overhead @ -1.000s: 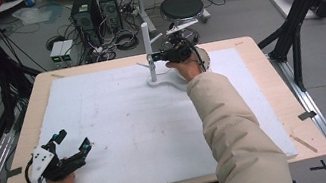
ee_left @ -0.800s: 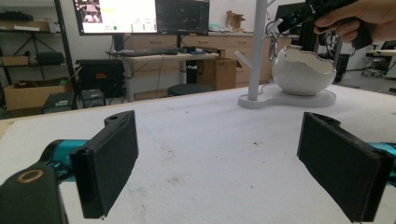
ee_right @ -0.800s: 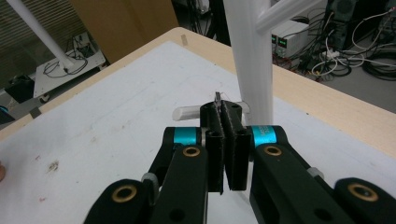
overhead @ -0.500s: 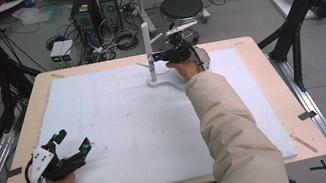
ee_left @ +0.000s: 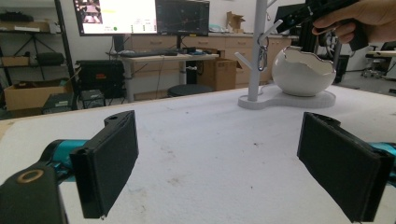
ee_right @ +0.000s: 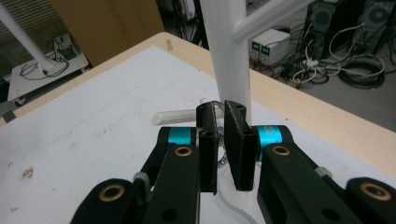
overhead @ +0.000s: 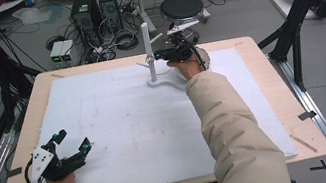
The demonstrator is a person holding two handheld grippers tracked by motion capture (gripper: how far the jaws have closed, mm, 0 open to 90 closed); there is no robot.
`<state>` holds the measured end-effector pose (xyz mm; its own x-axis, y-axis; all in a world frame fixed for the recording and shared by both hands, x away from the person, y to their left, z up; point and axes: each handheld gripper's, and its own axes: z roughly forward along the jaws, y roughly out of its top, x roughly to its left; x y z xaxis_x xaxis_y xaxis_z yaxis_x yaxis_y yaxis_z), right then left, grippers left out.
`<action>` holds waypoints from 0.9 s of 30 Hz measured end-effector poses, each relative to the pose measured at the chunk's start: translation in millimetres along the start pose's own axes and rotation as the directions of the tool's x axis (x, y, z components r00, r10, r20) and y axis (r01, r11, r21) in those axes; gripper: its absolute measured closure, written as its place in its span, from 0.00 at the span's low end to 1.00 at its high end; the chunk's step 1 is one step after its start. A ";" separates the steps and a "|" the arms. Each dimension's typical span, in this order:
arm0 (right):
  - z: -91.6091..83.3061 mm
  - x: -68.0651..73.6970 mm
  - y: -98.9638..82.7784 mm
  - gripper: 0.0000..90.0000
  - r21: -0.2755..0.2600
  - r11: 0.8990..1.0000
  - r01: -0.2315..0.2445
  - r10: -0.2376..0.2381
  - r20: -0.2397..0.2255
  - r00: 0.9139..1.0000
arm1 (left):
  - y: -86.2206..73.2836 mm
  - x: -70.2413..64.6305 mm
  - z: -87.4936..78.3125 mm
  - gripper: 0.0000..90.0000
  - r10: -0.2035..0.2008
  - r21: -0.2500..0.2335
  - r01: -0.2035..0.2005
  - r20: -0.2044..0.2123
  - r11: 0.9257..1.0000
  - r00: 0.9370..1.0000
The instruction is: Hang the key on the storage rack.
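Observation:
A white peg stand (overhead: pixel 145 38) rises at the far middle of the table, with a white egg-shaped bowl (ee_left: pixel 301 72) on its base. A small metal ring (ee_left: pixel 262 53) hangs on one of its pegs. My right gripper (overhead: pixel 158 55) is held level at that peg; in the right gripper view its jaws (ee_right: pixel 220 140) have just been opening and stand a narrow gap apart, with the ring (ee_right: pixel 211 105) showing in the gap and the pads off it. My left gripper (overhead: pixel 72 140) rests at the near left of the table, wide open with nothing between its jaws (ee_left: pixel 217 158).
A white foam sheet (overhead: pixel 121 124) covers most of the wooden table (overhead: pixel 271 82). Beyond the far edge, on the floor, are computer towers (overhead: pixel 96 9), cables and a round stool (overhead: pixel 181 7). Black frame posts (overhead: pixel 293 33) stand at both sides.

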<state>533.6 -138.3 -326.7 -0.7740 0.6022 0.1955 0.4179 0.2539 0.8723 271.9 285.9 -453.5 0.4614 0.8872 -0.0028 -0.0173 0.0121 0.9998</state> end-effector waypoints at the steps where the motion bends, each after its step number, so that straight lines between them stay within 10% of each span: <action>1: -3.0 0.5 0.3 0.93 -0.010 1.000 0.003 -0.003 -0.003 1.000 | 0.0 0.0 0.0 0.14 -0.002 -0.001 0.002 0.000 1.000 1.000; 9: -52.8 24.1 13.8 0.70 -0.019 0.998 0.066 -0.067 -0.054 0.996 | -0.2 -0.1 -0.5 0.14 0.000 -0.006 0.000 0.000 1.000 1.000; 17: -115.7 62.2 18.5 0.00 -0.020 0.980 0.197 -0.198 -0.043 0.979 | -0.2 -0.2 -0.3 0.14 0.000 -0.007 0.000 0.000 1.000 1.000; 22: -153.2 73.8 -3.2 0.00 -0.099 0.962 0.255 -0.258 -0.020 0.966 | -0.1 -0.5 0.0 0.14 -0.003 -0.006 0.003 -0.002 1.000 1.000; 27: -182.6 66.6 -41.7 0.00 -0.143 0.960 0.243 -0.243 0.017 0.970 | 0.0 0.0 0.4 0.14 -0.001 0.000 0.001 -0.001 1.000 1.000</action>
<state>377.8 -246.9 -268.2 -0.8442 0.5352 -0.0299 0.1452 0.2819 0.9484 272.2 285.7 -453.6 0.4605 0.8876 -0.0038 -0.0168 0.0129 0.9998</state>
